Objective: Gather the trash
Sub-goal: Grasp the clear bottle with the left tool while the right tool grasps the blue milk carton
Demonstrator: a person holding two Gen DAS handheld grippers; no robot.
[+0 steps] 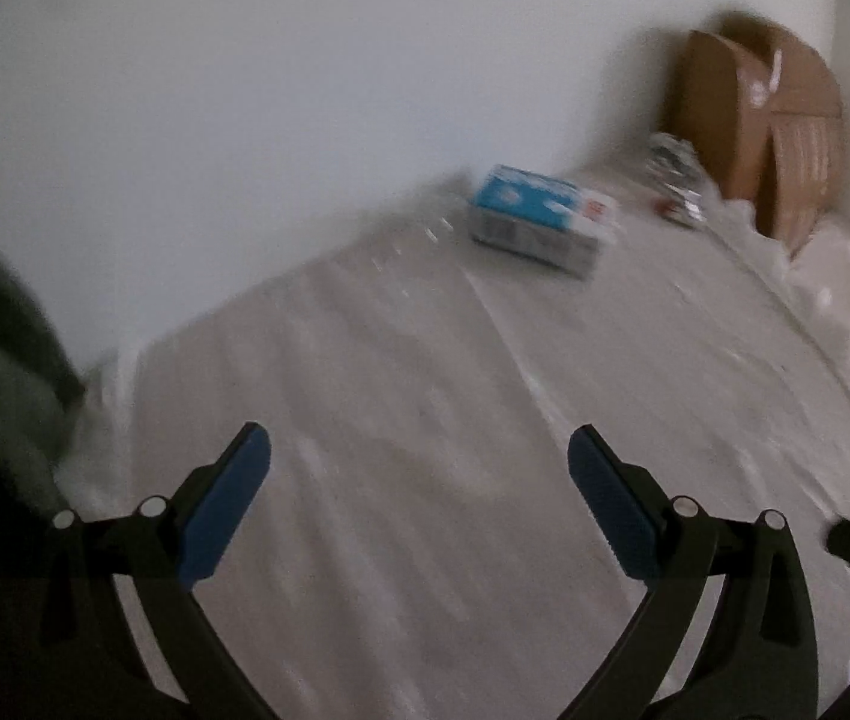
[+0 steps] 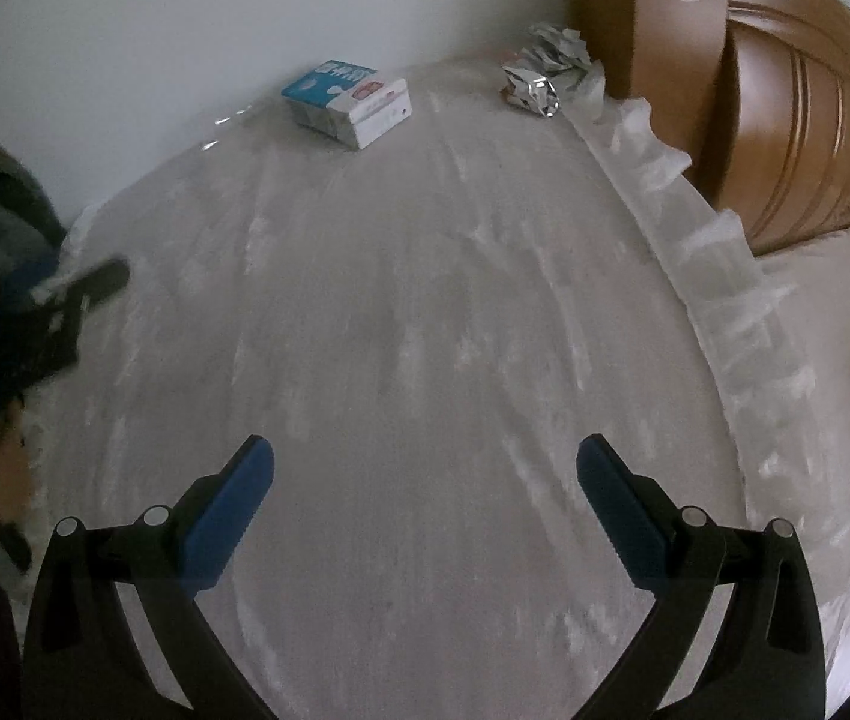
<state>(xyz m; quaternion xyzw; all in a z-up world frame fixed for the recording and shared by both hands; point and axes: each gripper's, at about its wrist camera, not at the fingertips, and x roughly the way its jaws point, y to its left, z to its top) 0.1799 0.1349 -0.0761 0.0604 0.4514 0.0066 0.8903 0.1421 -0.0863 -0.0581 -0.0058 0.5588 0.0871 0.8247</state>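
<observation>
Right tool (image 2: 425, 498): fingers spread wide, blue pads (image 2: 227, 516) well apart, nothing between them; it hovers over the bare middle of the bed (image 2: 425, 330), which is covered in clear plastic sheeting. Left tool (image 1: 419, 495): likewise wide open and empty, over the same stretch of bed; its view is motion-blurred, so detail there is poor. Trash in sight: a blue-and-white carton (image 2: 348, 103) lying flat near the wall (image 2: 155, 30), and a crumpled foil wad (image 2: 536, 81) just beside the wooden headboard (image 2: 755, 90). Both lie well apart from either tool, at the far end of the bed. From my right tool the carton lies ahead and slightly left of centre, the foil ahead and to the right. From my left tool the carton (image 1: 536, 216) sits ahead and right of centre, the foil (image 1: 677, 180) further right again by the headboard (image 1: 767, 120). The carton's long axis runs obliquely to my line of reach in both views, so the pads would need to turn to close across its short sides. Which hand is nearer the carton I cannot settle: it looks about equally far in both views. The left tool shows at the left edge of the right view, so it is on the wall side. Judgement: carton suits the left, foil suits the right, being on the headboard side. Risk: the slick sheeting may let the carton slide toward the wall when touched.
</observation>
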